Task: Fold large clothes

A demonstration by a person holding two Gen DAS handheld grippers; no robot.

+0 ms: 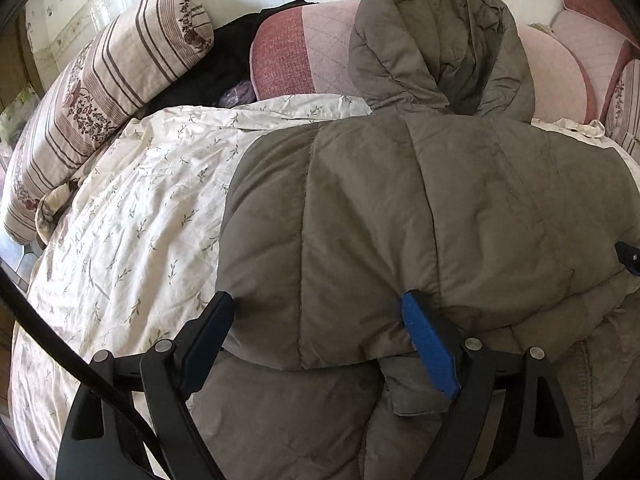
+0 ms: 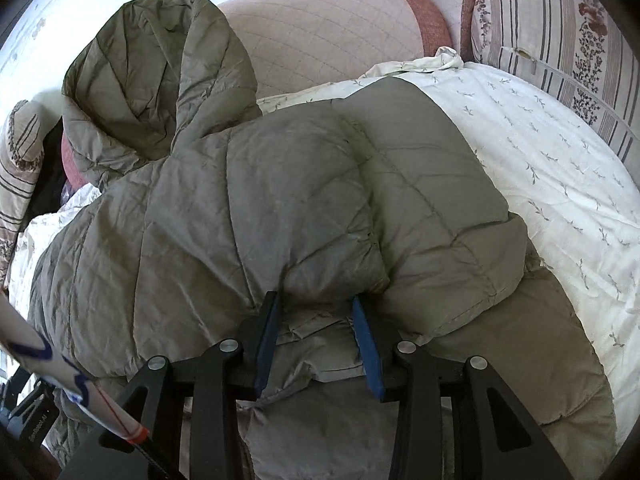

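An olive quilted hooded jacket point(image 1: 420, 208) lies on the bed, its hood point(image 1: 436, 40) propped against the pink headboard cushions. My left gripper point(image 1: 320, 300) is open, its jaws standing wide on either side of the folded near-left edge of the jacket; the fabric lies between them without being squeezed. My right gripper point(image 2: 315, 298) is shut on a thick puffed fold of the jacket point(image 2: 256, 208) near its lower edge, and the cloth bunches and wrinkles between the blue pads point(image 2: 370, 356). A tip of the right gripper point(image 1: 631, 258) shows at the right edge of the left wrist view.
A white sheet with a leaf print point(image 1: 132, 216) covers the bed. A striped floral bolster point(image 1: 100, 92) lies at the left, another pillow point(image 2: 568, 52) at the right. Pink cushions point(image 2: 320, 32) line the wall. A black cable point(image 1: 60, 344) crosses the left gripper.
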